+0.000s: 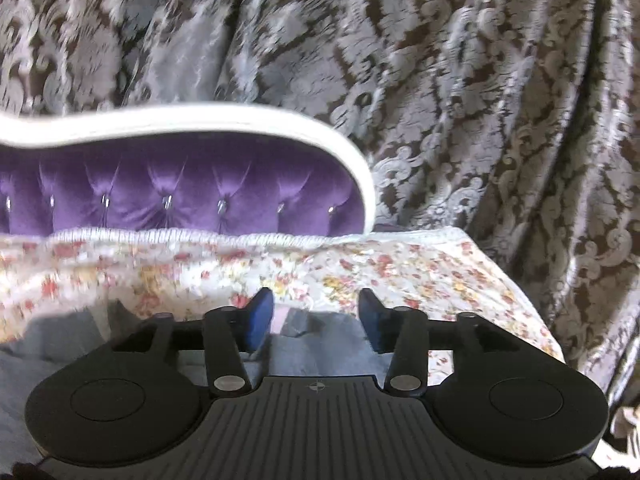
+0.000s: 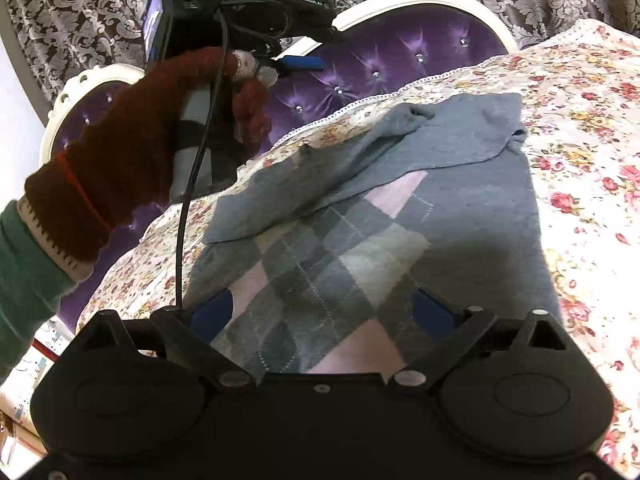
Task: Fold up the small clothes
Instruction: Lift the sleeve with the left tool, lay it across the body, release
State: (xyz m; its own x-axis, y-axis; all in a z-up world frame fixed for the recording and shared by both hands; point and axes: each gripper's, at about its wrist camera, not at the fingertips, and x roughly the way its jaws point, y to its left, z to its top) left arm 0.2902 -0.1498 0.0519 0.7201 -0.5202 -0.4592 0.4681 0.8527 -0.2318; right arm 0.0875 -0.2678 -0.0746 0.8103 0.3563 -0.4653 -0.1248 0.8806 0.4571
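A small grey sweater (image 2: 460,216) with a pink and grey diamond pattern lies flat on the floral bedspread (image 2: 592,128). One sleeve (image 2: 320,176) is folded across its chest. My right gripper (image 2: 322,314) is open just above the sweater's lower part, its blue pads (image 2: 212,312) wide apart. My left gripper (image 1: 314,320) is open above the sweater's edge (image 1: 296,344), with nothing between its blue pads (image 1: 260,316). In the right wrist view the left gripper (image 2: 300,63) is held up in the air by a red-gloved hand (image 2: 132,152), above the bed's left side.
A purple tufted headboard with a white frame (image 1: 180,188) stands behind the bed; it also shows in the right wrist view (image 2: 400,48). Patterned brown and silver curtains (image 1: 480,100) hang behind. A black cable (image 2: 188,200) hangs from the left gripper.
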